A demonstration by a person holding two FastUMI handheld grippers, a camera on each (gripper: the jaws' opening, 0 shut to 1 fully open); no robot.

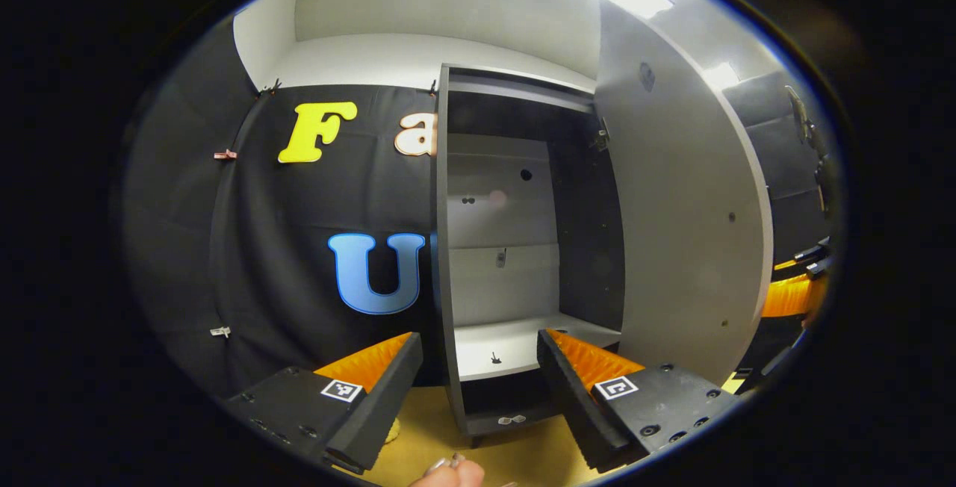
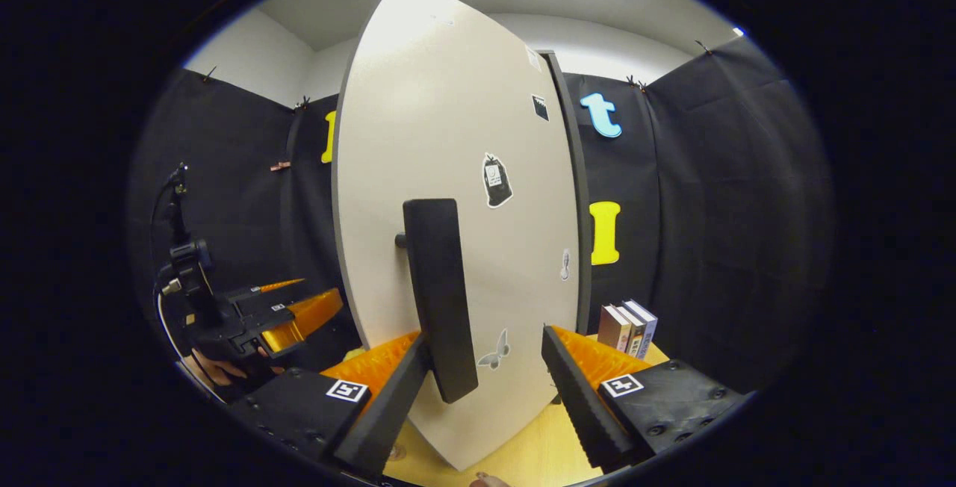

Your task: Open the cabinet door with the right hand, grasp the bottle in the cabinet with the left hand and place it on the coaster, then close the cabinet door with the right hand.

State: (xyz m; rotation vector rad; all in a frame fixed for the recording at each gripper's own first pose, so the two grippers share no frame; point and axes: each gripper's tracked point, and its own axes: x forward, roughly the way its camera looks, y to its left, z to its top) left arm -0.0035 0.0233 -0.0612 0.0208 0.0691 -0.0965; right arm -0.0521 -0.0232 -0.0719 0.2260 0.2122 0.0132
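cabinet (image 1: 515, 248): door (image 2: 448, 196) swung open, shelf ahead of left gripper (image 1: 478, 397), jaws apart, holding nothing. handle (image 2: 439, 300) between right gripper (image 2: 485, 397) jaws, spread, left finger touching it.

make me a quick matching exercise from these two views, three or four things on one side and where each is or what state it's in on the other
Things:
1. door
2. handle
3. books
4. left gripper

States or places:
a. upright on the table, right of the cabinet
b. swung open
c. open, facing the cabinet shelf
d. on the door's outer face, between the right gripper's fingers

Pairs: 1-b, 2-d, 3-a, 4-c
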